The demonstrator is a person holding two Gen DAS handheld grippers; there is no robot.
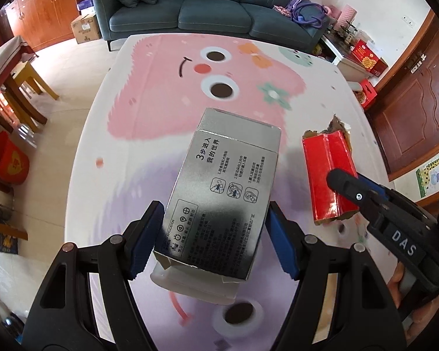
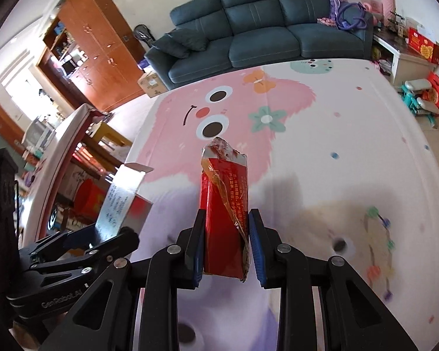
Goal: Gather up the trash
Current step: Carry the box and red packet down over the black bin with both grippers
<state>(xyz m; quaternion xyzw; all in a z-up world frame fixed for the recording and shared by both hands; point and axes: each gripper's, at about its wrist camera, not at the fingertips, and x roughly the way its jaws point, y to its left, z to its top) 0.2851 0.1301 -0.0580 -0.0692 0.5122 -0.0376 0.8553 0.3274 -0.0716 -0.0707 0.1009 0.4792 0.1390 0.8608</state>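
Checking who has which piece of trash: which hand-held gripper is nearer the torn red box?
Right. The right hand-held gripper is clamped on the torn red box, one pad on each side. The left hand-held gripper is off to its left, gripping the silver carton.

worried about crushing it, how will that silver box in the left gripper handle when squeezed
Probably light and easy to dent: the silver box looks like thin card, with its end flaps open and a white insert showing at the near end. It may rack or collapse under hard pressure, since the left gripper pinches its side walls. The glossy surface could slip a little.
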